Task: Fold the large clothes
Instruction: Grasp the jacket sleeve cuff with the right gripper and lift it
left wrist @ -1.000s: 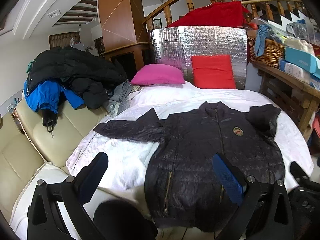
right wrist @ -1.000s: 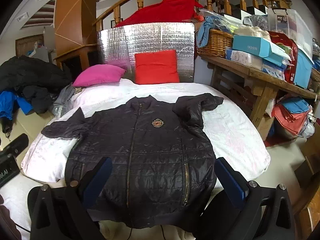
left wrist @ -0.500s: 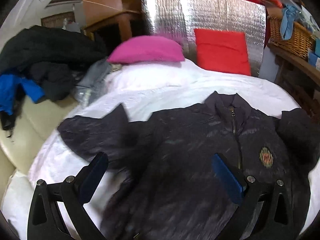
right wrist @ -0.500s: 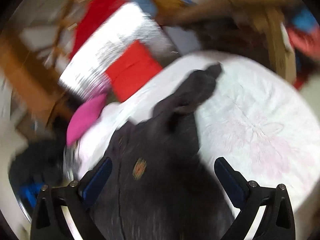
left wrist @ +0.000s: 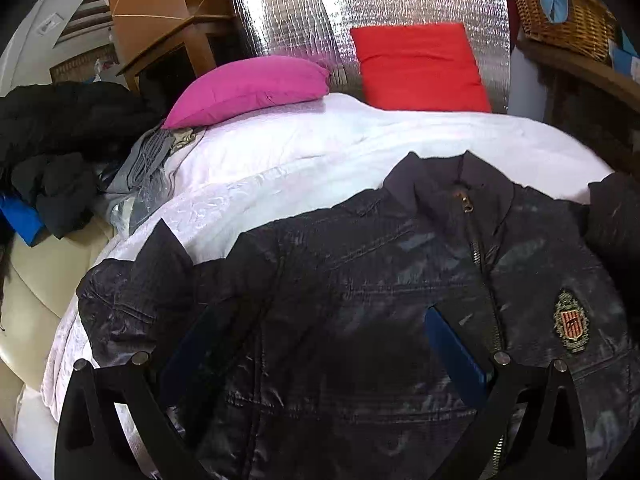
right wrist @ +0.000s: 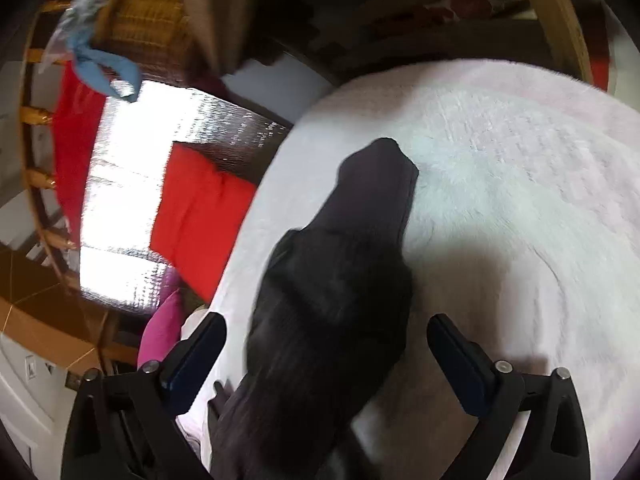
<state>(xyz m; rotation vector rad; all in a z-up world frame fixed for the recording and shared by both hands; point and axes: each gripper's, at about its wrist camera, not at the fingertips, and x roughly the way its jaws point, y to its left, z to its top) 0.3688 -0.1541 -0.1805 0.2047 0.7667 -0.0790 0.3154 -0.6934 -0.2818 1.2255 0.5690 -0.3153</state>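
White bedding (left wrist: 320, 148) covers the work surface, with a pink pillow (left wrist: 248, 88) and a red cushion (left wrist: 420, 68) propped at its far edge against a silver foil panel (left wrist: 360, 12). Your black jacket (left wrist: 360, 280) lies front-up and zipped on the bedding, collar toward the cushions, embroidered crest (left wrist: 570, 322) on the chest. One sleeve (left wrist: 132, 288) spreads out toward the cream sofa (left wrist: 36, 280), where a pile of dark clothes (left wrist: 60, 140) sits. Your left gripper (left wrist: 320, 344) hovers low over the jacket's chest beside the zipper, jaws spread wide, nothing between the blue pads; whether the tips touch the fabric cannot be told. In the right wrist view the scene is rolled sideways and blurred. Your right gripper (right wrist: 326, 348) straddles the other sleeve (right wrist: 352, 260), which runs forward between the fingers to its cuff on the bedding (right wrist: 520, 200). Its jaws have just been closing a little, but both pads are apart from the sleeve, so it is released, not grasping. A wicker basket (left wrist: 560, 20) stands on the wooden table beside the bed.
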